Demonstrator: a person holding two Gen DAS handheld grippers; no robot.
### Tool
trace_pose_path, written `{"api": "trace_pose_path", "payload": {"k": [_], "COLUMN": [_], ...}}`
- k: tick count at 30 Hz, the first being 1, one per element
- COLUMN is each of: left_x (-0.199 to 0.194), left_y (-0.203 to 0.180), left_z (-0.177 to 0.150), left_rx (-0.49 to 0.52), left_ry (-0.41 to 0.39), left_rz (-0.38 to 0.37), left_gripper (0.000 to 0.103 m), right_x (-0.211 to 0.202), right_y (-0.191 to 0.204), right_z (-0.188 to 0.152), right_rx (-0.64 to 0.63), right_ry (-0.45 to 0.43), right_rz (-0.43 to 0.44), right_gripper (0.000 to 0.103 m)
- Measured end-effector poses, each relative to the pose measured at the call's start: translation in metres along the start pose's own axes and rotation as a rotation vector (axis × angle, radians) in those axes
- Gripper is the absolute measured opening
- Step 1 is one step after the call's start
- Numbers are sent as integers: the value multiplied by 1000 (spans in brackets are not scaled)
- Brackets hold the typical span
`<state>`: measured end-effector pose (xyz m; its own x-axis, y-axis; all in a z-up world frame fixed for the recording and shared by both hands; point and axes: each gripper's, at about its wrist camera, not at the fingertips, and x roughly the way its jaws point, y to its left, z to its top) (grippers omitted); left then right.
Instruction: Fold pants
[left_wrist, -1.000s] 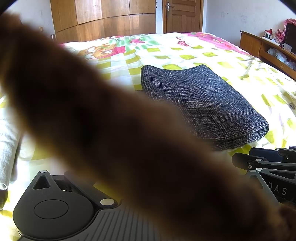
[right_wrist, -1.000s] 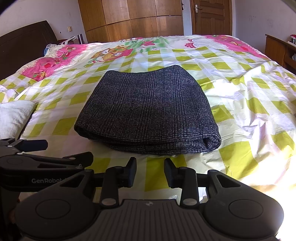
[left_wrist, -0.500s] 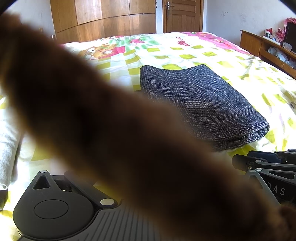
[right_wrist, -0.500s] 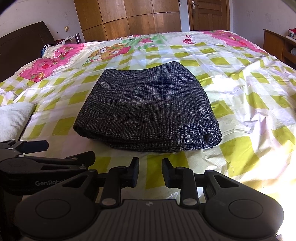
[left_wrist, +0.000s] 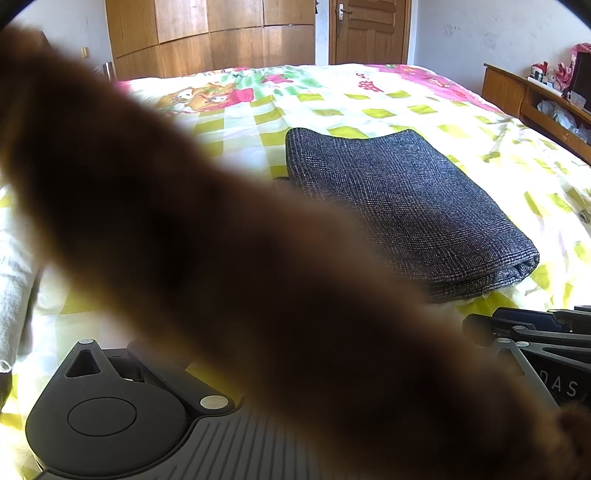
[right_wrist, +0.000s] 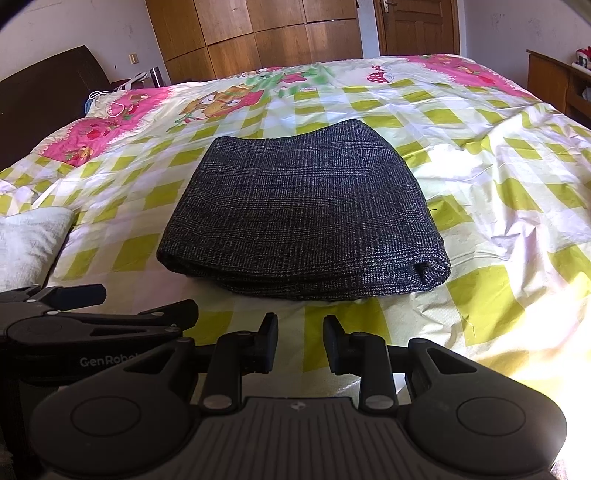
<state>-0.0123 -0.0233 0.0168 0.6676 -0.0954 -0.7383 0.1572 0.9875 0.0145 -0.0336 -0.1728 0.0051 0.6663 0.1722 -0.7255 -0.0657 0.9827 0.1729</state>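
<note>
We see the folded pants (right_wrist: 303, 218) just ahead of our right gripper (right_wrist: 300, 341), released and empty; the left gripper's (right_wrist: 147, 314) state we cannot tell.

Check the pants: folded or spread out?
Folded. The pants lie as a compact rectangle on the bed, stacked layers showing along the near edge; neither tool touches them.

a blurred brown shape (left_wrist: 229, 266) hides the left gripper's jaws.
</note>
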Motion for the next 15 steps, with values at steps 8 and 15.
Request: {"api": "trace_pose_path", "payload": {"k": [8,15], "left_x": [5,7], "left_y": [5,1], "left_z": [-2,-3], "left_rx": [-1,7], "left_ry": [17,22], "left_rz": [9,8], "left_gripper": [102,102], "right_x": [4,3], "right_y": [10,6], "right_z": [-2,-8], "right_rx": [-44,-36], "right_ry": [-4,-26], "right_rz": [-9,-8], "right_gripper": [43,43]}}
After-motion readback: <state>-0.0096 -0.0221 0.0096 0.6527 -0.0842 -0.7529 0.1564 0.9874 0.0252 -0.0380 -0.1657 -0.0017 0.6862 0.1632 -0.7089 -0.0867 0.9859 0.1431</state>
